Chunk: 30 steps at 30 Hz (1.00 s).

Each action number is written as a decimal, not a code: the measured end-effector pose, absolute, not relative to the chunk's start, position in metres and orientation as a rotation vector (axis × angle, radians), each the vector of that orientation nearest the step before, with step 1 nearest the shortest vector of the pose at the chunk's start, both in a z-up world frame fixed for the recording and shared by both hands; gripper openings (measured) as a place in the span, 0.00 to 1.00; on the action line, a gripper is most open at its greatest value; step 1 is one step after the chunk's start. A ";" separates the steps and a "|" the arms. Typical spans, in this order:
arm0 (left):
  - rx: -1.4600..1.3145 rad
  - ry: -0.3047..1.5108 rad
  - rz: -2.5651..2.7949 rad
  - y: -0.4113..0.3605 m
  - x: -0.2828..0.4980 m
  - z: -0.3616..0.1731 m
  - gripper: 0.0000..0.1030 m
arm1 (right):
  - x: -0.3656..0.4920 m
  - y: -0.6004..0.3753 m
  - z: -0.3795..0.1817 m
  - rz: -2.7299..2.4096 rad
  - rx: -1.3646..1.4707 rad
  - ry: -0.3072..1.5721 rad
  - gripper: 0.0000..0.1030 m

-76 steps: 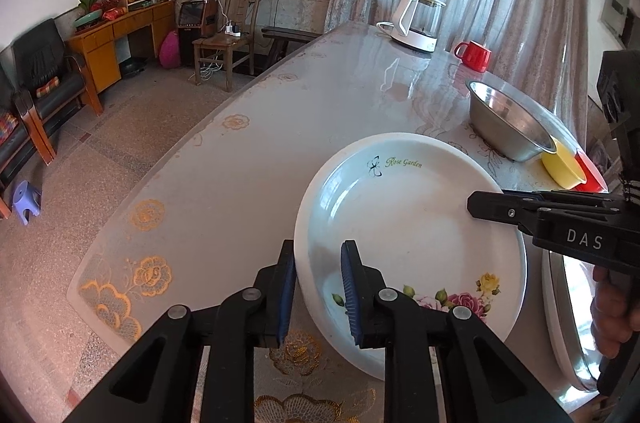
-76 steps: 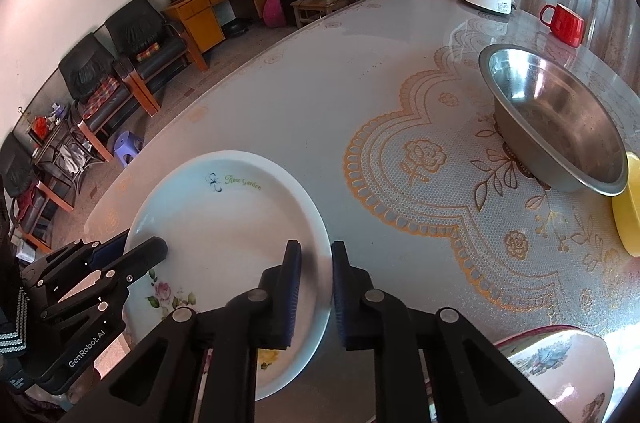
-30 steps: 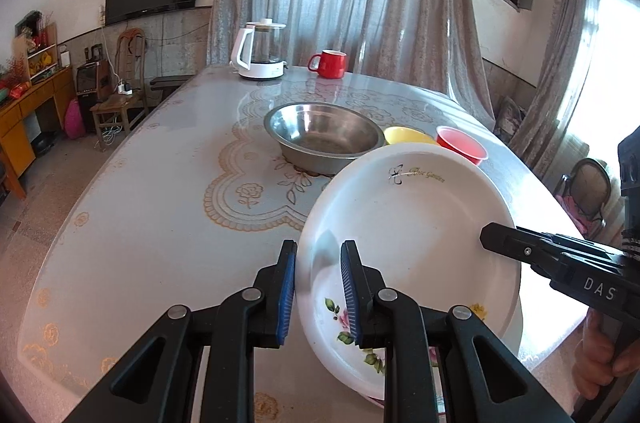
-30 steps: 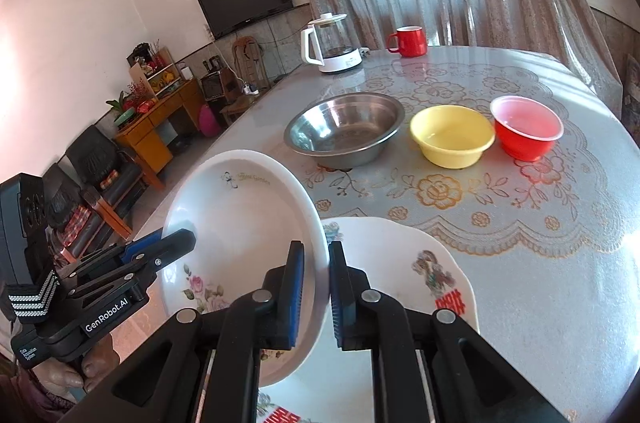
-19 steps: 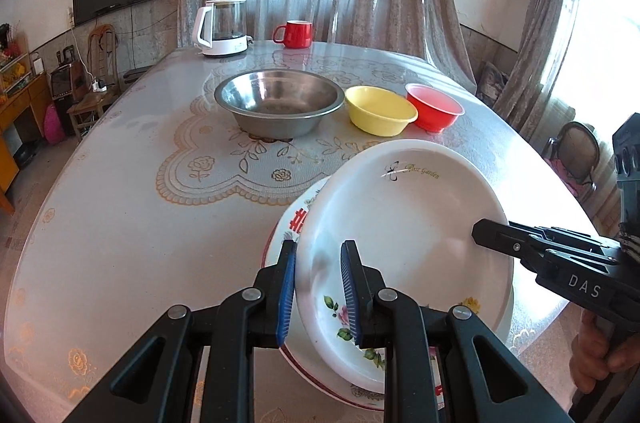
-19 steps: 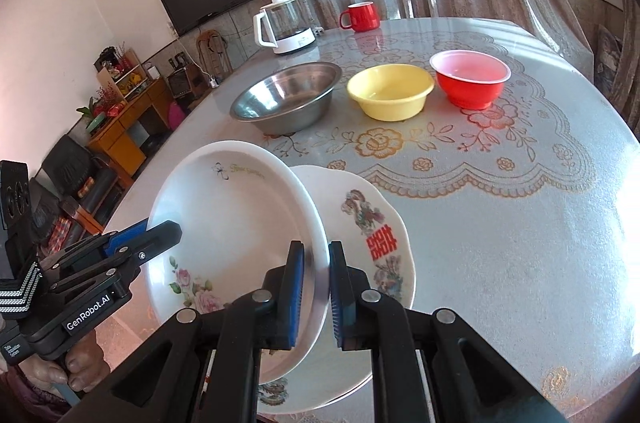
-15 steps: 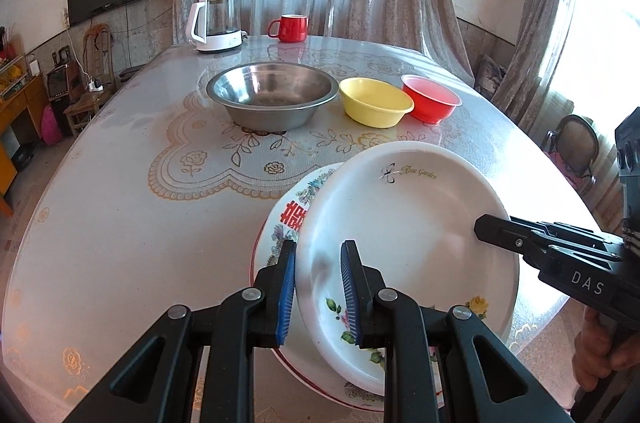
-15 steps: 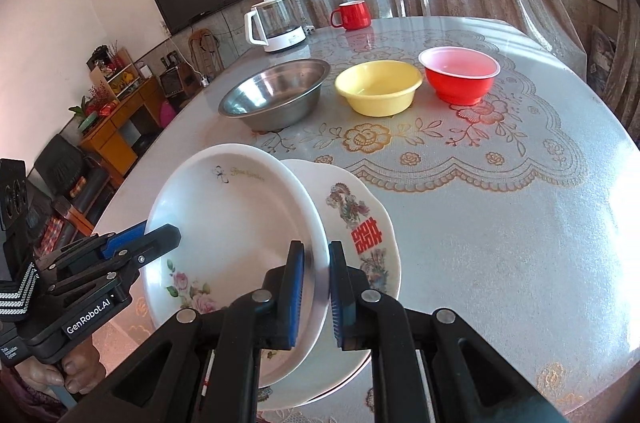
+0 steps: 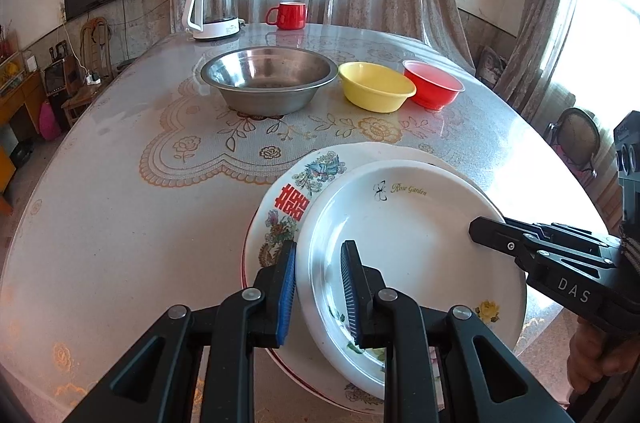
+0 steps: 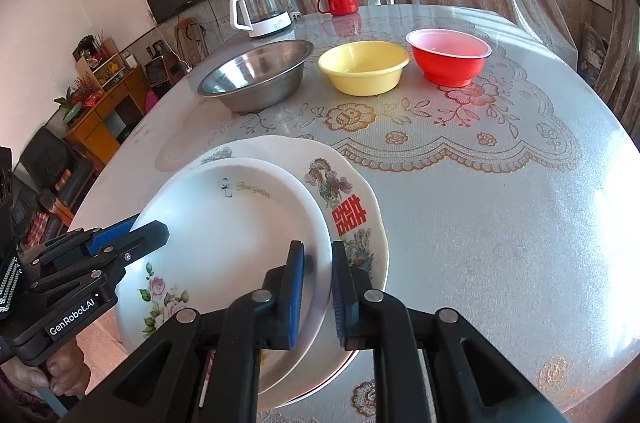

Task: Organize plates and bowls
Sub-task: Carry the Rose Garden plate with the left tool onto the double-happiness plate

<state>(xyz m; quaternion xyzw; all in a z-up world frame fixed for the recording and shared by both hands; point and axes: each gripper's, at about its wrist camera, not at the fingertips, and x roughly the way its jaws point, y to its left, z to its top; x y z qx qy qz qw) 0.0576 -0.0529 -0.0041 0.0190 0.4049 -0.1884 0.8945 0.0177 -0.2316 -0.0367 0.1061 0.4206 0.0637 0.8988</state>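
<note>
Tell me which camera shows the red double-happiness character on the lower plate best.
The right wrist view: the red character on the lower plate shows whole, beside the white plate. The left wrist view shows it too, with the white plate's rim against its edge.

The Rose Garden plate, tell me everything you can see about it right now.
The Rose Garden plate is white, round, shallow and glossy, like ceramic or melamine, with that name and a small butterfly printed at its far side and pink and yellow flowers nearer the cameras. It lies over the double-happiness plate near the table edge. The left gripper clamps its left rim; the right gripper straddles the opposite rim, jaws opening.
</note>
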 end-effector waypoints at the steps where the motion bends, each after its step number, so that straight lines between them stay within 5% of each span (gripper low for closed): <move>1: 0.034 0.838 -0.389 -0.053 0.058 -0.004 0.21 | 0.018 -0.232 -0.036 0.133 0.223 0.868 0.13; 30: 0.026 0.823 -0.390 -0.053 0.057 -0.006 0.21 | 0.020 -0.209 -0.035 0.079 0.027 0.809 0.30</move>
